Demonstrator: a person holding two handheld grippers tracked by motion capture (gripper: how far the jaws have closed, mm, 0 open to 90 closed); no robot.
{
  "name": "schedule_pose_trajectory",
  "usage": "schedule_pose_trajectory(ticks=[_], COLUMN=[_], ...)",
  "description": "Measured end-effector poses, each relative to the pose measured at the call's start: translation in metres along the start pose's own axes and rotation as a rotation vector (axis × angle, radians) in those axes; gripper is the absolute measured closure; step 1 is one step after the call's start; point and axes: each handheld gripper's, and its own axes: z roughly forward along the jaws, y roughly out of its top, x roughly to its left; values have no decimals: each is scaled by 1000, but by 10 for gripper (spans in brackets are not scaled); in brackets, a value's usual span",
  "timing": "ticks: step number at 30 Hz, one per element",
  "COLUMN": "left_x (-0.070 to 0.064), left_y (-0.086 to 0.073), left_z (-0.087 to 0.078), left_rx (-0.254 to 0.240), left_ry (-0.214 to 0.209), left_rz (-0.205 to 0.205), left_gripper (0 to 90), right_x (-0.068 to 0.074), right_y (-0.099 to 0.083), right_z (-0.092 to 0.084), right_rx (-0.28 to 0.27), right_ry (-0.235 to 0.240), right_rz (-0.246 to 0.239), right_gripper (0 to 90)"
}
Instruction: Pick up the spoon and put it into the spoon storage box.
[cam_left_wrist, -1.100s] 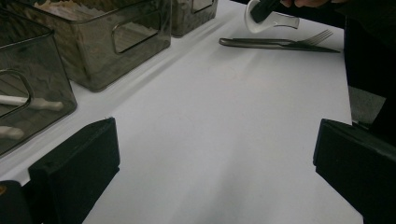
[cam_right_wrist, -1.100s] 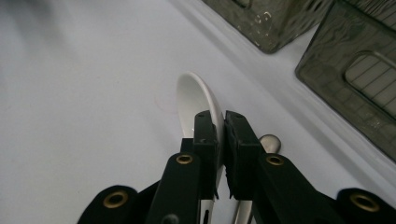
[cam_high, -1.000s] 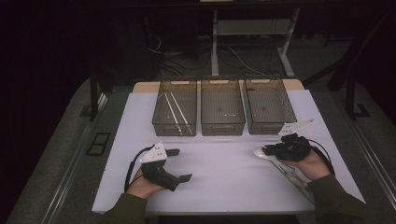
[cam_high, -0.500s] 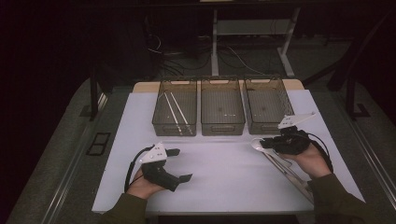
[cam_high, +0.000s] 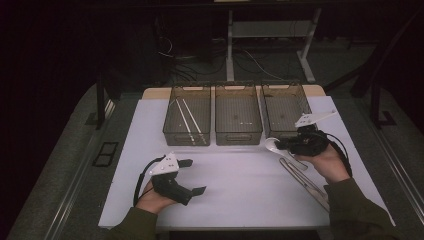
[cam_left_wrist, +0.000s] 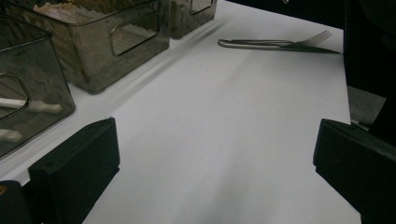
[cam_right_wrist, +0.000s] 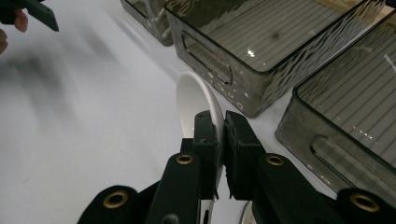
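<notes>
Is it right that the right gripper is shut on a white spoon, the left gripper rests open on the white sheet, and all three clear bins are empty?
Not quite. The left bin is not empty: the high view shows white chopsticks in it. The rest stands: the right gripper is shut on the white spoon, and the left gripper rests open.

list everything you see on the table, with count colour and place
bins: 3, smoky clear, in a row at the far edge of the mat
chopsticks: 2, white, in the left bin
spoon: 1, white, gripped in the right claw
fork: 1, silver, on the mat by the right hand
mat: 1, white, covering the table
left claw: 1, black, open over the near left mat
right claw: 1, black, shut on the spoon, before the right bin
</notes>
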Motion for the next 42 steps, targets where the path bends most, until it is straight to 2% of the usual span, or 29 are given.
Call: schedule_pose_trajectory(ticks=[18, 26, 35, 42], left_x=[-1, -1, -1, -1], left_y=[1, 1, 1, 1], left_z=[0, 0, 0, -1], left_rx=[-2, -3, -5, -5], left_ry=[5, 7, 8, 5], left_rz=[0, -1, -1, 2], left_gripper=[0, 0, 0, 0], right_x=[1, -5, -15, -22], right_y=[57, 77, 93, 101], right_z=[11, 22, 40, 64], right_rx=[-4, -16, -35, -47], right_ry=[-28, -37, -39, -27], right_rz=[-27, -31, -16, -7], right_gripper=[836, 836, 836, 836])
